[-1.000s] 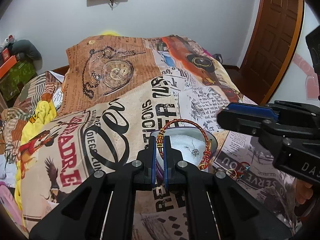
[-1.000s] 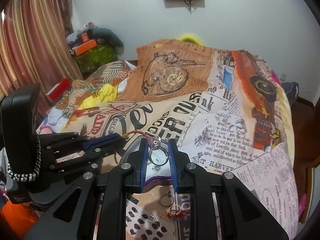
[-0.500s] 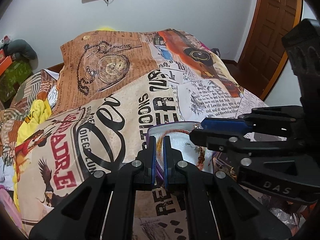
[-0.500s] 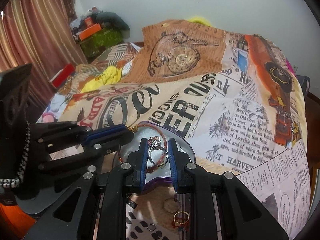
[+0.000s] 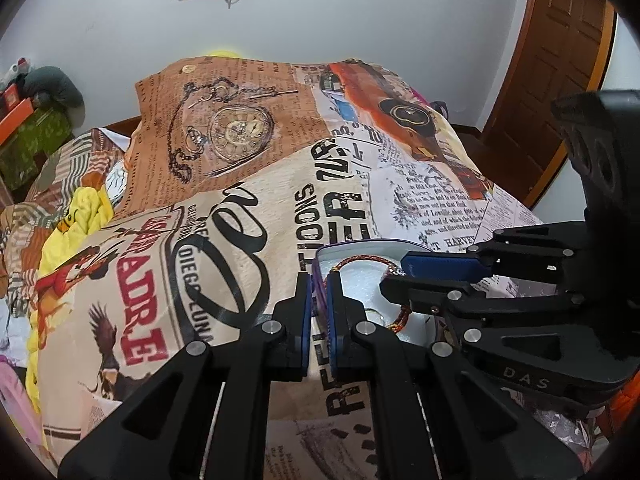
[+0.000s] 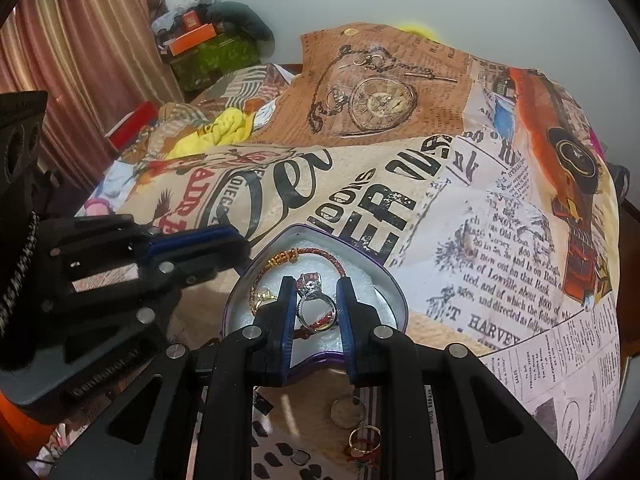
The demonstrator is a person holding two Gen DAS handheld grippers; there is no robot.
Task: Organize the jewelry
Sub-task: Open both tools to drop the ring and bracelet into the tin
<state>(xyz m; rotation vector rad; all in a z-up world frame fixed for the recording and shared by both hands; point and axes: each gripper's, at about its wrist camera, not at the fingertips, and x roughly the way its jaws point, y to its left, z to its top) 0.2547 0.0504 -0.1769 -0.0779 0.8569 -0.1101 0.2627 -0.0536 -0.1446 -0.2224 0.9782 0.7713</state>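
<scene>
Right now everything centres on the heart-shaped tin [image 6: 394, 300] with the purple rim, sitting on the newspaper-print bedspread [image 6: 480, 220]. Inside it, on white padding, a red-and-gold braided bangle [image 6: 316, 254] curls along the far wall, and a small gold ring [image 6: 264, 296] lies against the tin's left side.

Above the tin's middle, the right gripper [image 6: 314, 312] has its blue pads set a ring's width apart, closed on a silver ring with a big stone [image 6: 314, 300], which stands upright between them over the padding.

At the tin's near-left rim the left gripper [image 5: 318, 312] has its fingers almost together, with only a narrow slit between them; the tin's purple wall shows in that slit, though I cannot tell whether they grip it. The bangle [image 5: 360, 258] lies just beyond those fingers, inside the tin [image 5: 360, 244].

Outside the tin, on the bedspread just nearer than its rim, lie a plain silver ring [image 6: 347, 412], a gold ring with red thread [image 6: 364, 442] and a small clear stud [image 6: 300, 457].
</scene>
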